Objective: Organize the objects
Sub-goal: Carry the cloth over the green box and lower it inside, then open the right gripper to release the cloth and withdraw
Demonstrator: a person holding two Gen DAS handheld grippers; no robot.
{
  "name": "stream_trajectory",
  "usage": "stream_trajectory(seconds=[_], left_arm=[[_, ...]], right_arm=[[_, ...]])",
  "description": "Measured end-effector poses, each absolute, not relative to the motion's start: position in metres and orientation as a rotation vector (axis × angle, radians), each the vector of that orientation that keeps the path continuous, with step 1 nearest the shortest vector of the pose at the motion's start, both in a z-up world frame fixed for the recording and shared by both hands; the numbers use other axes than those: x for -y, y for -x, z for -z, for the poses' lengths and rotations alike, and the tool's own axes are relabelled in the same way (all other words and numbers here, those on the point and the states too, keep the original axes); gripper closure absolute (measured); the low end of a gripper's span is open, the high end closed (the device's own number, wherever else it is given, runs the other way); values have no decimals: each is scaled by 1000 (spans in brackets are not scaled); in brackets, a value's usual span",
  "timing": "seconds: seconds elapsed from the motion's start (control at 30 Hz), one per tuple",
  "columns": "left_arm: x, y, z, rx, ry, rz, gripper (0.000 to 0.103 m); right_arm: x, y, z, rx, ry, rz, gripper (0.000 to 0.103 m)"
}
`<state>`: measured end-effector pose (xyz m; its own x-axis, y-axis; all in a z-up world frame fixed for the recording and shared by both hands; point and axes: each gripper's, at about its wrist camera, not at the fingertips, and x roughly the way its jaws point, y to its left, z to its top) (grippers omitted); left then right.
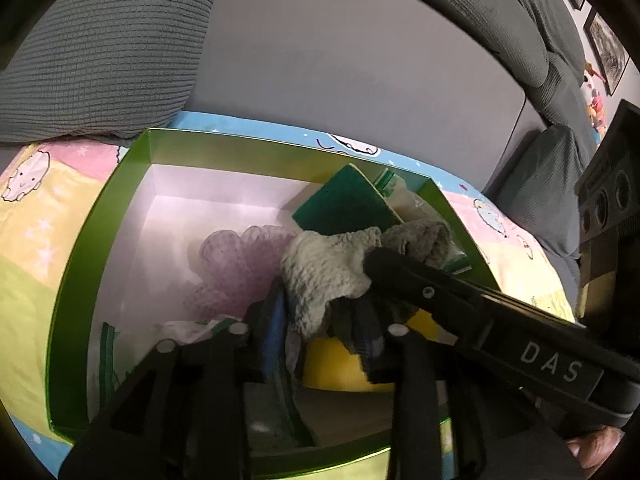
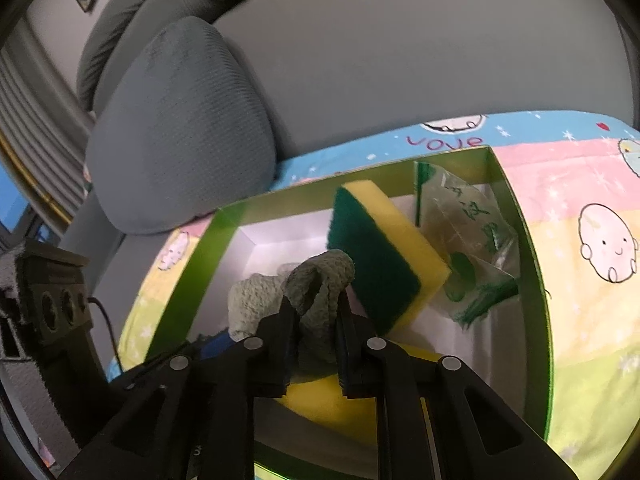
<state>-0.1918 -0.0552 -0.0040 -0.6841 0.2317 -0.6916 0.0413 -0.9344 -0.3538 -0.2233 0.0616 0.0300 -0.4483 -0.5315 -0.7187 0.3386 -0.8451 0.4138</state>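
Inside the green box (image 2: 516,216), both claws grasp one grey knitted cloth (image 2: 320,280): right gripper (image 2: 316,320) clenched on its fold, left gripper (image 1: 320,312) on its other end; a scouring sponge (image 2: 384,256) leans just beyond.

- A home living room is showing: a grey sofa (image 1: 520,20) is curving across the top of the frame.
- A grey cushion (image 2: 180,128) is leaning at left.
- Framed pictures (image 1: 606,50) are hanging upper right.
- A cartoon-print cloth (image 2: 580,248) is covering the surface.

The green box (image 1: 100,208) has bare floor at its left; sponges (image 2: 384,256) and cloth (image 1: 328,268) crowd the right.
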Motion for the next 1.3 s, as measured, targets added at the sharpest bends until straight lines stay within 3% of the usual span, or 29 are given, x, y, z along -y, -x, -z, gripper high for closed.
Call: stream_trajectory(seconds=[0.13,0.17,0.23,0.3,0.37,0.5,0.63,0.73,1.03,1.2,1.3], left_arm=[[55,189,-3,484,1190,-2783,42],[55,187,-6,470,1187,-2798,30],[55,185,-9,454,1179,-2807,25],[55,184,-11,435,1200,-2818,11],[54,184,-13,408,1225,-2829,6],[57,180,-17,411,1251,-2808,1],[65,178,-21,467,1278,-2784,1],[75,174,-24,523,1311,-2774,2],[85,167,-32,484,1472,-2817,1],[100,163,-32,545,1534,-2809,1],[102,166,-28,539,1642,-2766,1]], right_arm=[[-70,224,-34,278,-1284,2331,62],[-73,223,-37,271,-1286,2343,58],[-76,220,-43,257,-1285,2360,55],[-79,217,-51,236,-1288,2372,50],[-80,213,-62,210,-1284,2387,40],[-81,206,-81,190,-1244,2419,34],[-88,201,-97,131,-1260,2511,17],[-90,201,-100,27,-1322,2584,10],[-88,199,-89,-102,-1506,2546,9],[-75,200,-80,-380,-1609,2587,9],[-73,199,-75,-411,-1630,2545,9]])
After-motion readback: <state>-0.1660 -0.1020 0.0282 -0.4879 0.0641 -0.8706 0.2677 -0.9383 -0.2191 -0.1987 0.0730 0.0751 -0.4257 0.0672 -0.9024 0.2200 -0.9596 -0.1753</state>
